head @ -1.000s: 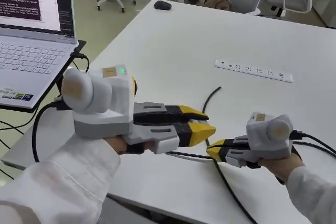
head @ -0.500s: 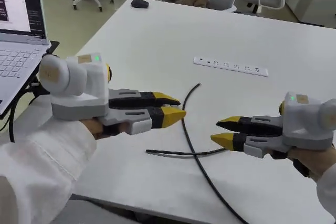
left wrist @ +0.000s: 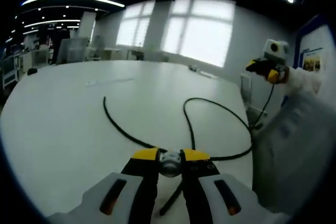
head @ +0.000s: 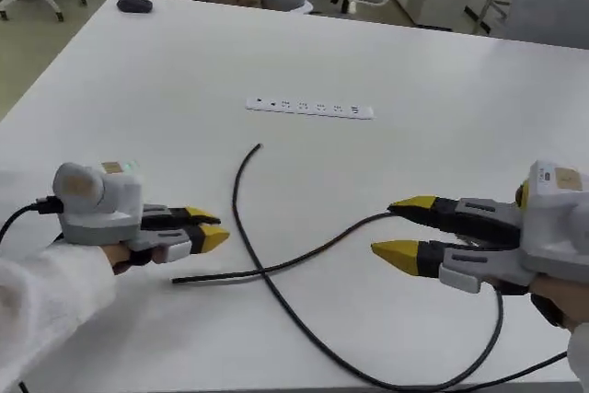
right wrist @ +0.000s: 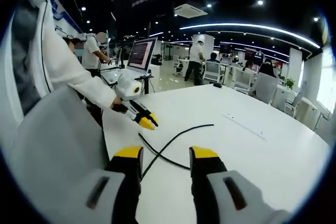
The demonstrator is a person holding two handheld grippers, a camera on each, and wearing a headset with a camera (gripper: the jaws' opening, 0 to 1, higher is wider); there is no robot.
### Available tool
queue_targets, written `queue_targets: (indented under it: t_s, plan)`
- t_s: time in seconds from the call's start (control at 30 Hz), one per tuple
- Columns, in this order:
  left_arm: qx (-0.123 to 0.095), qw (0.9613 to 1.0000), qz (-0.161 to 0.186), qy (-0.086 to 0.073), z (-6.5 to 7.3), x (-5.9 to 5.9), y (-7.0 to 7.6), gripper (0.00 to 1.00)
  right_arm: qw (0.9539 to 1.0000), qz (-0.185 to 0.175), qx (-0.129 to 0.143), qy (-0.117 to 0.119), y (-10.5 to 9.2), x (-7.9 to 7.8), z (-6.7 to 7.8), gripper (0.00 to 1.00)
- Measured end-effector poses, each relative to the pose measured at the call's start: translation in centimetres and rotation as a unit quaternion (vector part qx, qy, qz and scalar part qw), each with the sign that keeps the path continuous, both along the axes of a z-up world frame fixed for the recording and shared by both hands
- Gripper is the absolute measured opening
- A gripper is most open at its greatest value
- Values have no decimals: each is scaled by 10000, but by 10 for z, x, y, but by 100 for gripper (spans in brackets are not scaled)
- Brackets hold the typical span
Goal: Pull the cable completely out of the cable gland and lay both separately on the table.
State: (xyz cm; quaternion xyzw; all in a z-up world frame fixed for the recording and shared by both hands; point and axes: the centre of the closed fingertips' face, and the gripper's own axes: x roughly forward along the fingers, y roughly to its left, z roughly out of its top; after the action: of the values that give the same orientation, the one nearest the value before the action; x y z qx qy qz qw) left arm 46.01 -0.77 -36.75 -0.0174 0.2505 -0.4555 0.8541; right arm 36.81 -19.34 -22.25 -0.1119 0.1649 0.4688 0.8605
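A: The left gripper point(head: 221, 227) is clamped tight, and its own view has the prize. The cable gland point(left wrist: 169, 164), a small round silvery piece, is pinched between the yellow jaw tips.

B: Metallic sheen on it, smooth face. And the right gripper point(head: 383, 227)?

A: Jaws spread wide, nothing between them, hanging above the table near its right side. Both tools have pale grey bodies, black jaws and yellow wedge-shaped tips.

B: The cable point(head: 234, 198)?

A: Flat on the matte white table point(head: 414, 62). It's thin, black and rubbery-looking, curving in a long loop that crosses itself between the two grippers. One end lies just below the left gripper's tips, apart from them. The other points toward the power strip point(head: 308, 108).

B: Long white bar, row of sockets. Any lettering?

A: Too small to read. A tan sticker sits on top of each gripper, likewise illegible. A dark, rounded mouse point(head: 135, 4) rests at the far corner.
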Motion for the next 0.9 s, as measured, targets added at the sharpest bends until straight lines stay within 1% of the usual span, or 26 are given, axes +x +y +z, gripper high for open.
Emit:
queue_targets:
  t_s: [0.03, 0.07, 0.1, 0.13, 0.17, 0.23, 0.3, 0.33, 0.4, 0.43, 0.47, 0.5, 0.53, 0.6, 0.63, 0.67, 0.7, 0.73, 0.77, 0.8, 0.83, 0.87, 0.9]
  plan:
    - [124, 9999, -46, 66, -8, -1, 2, 17, 10000, -80, 47, 31, -7, 0, 1, 37]
    - [446, 9988, -176, -36, -17, -2, 5, 17, 9998, -168, 25, 53, -16, -2, 1, 37]
    - [606, 9978, -275, -16, -22, -5, 5, 17, 9997, -225, -13, 74, -19, -4, -1, 37]
    - [619, 9975, -337, 48, -25, -8, 3, 17, 9995, -293, -38, 101, -24, -7, -3, 36]
    - [575, 9978, -323, 53, -24, -8, 1, 17, 9994, -323, -14, 131, -25, -9, -5, 36]
    - [566, 9978, -358, -5, -23, -9, 0, 17, 9989, -381, 68, 254, -26, -13, -12, 36]
    - [610, 9975, -360, 14, -27, -8, 0, 18, 9989, -395, 13, 259, -25, -13, -16, 36]
    - [686, 9971, -341, -20, -30, -6, 2, 18, 9988, -407, -3, 256, -24, -12, -16, 36]
    - [702, 9968, -383, -15, -33, -8, 3, 18, 9988, -426, 41, 221, -21, -10, -13, 36]
    - [914, 9945, -509, -104, -37, -9, 5, 18, 9988, -433, 76, 198, -18, -9, -11, 36]
    - [1063, 9926, -560, -195, -40, -10, 7, 18, 9988, -449, 125, 163, -16, -7, -8, 36]
    - [923, 9941, -502, -251, -35, -9, 5, 18, 9987, -461, 160, 134, -14, -6, -6, 36]
    - [928, 9946, -427, -198, -36, -8, 7, 18, 9987, -461, 199, 116, -12, -5, -5, 36]
    - [869, 9954, -341, -203, -35, -6, 8, 23, 9986, -449, 264, 132, -8, -4, -5, 36]
    - [877, 9953, -335, -250, -34, -4, 8, 27, 9987, -421, 252, 159, -7, -4, -6, 36]
    - [920, 9949, -320, -255, -34, -5, 7, 31, 9988, -388, 215, 186, -6, -4, -8, 37]
    - [980, 9944, -316, -238, -33, -6, 8, 33, 9990, -358, 170, 212, -4, -5, -11, 38]
    - [993, 9943, -319, -224, -31, -7, 8, 34, 9991, -339, 151, 227, -4, -6, -12, 38]
    - [962, 9948, -300, -150, -28, -8, 8, 34, 9991, -322, 127, 254, -4, -6, -13, 39]
    - [838, 9962, -234, -6, -25, -11, 8, 34, 9990, -339, 97, 285, -5, -5, -15, 40]
    - [733, 9969, -273, 46, -17, -15, 8, 35, 9981, -453, -51, 417, -11, -4, -22, 40]
    - [750, 9968, -282, 3, -15, -15, 10, 39, 9970, -531, -150, 539, -15, -4, -26, 42]
    - [754, 9967, -284, -72, -7, -17, 14, 43, 9977, -494, -99, 462, -15, -2, -25, 43]
